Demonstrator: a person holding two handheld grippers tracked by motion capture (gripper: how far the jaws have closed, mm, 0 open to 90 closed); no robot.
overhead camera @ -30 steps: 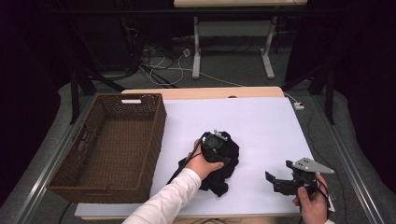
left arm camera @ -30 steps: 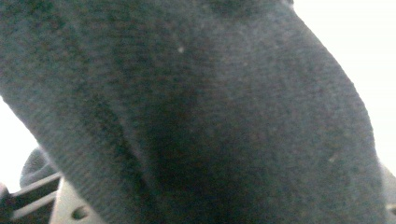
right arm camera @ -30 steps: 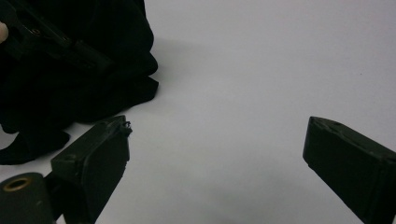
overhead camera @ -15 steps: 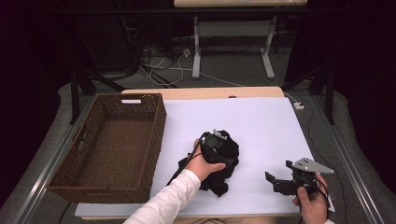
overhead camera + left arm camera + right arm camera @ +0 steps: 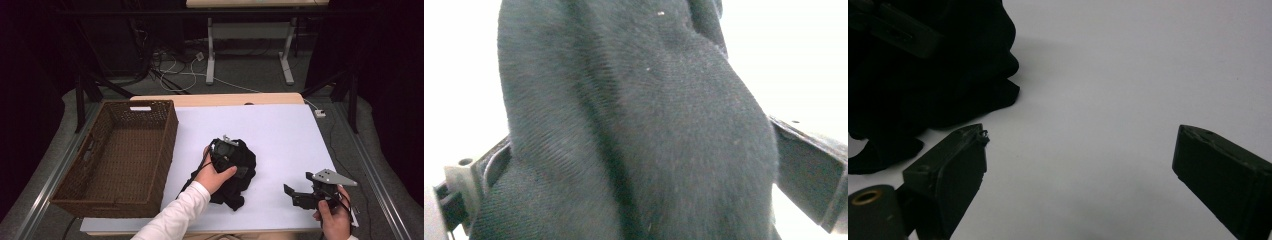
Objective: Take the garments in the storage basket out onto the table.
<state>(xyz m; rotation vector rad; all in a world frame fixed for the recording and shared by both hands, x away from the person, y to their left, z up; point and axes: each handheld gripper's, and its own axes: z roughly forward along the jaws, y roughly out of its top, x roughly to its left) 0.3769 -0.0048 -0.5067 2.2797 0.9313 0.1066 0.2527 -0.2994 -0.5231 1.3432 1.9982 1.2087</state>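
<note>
Overhead, the high view shows a black garment [image 5: 235, 172] bunched on the white table cover [image 5: 280, 135], right of the empty wicker basket [image 5: 120, 155]. The left gripper [image 5: 223, 152] sits on the cloth; the right gripper [image 5: 300, 196] hovers near the table's near right edge, well apart from it. Along the left gripper view, the jaws have just been opening and stand wide, with the fabric [image 5: 634, 125] bulging between them, no longer pinched. Along the right gripper view, the jaws stand open on nothing, the garment [image 5: 923, 75] beyond them. Judgement: a release or regrip is in hand; the next move calls for a fresh pinch before transfer to the basket.
</note>
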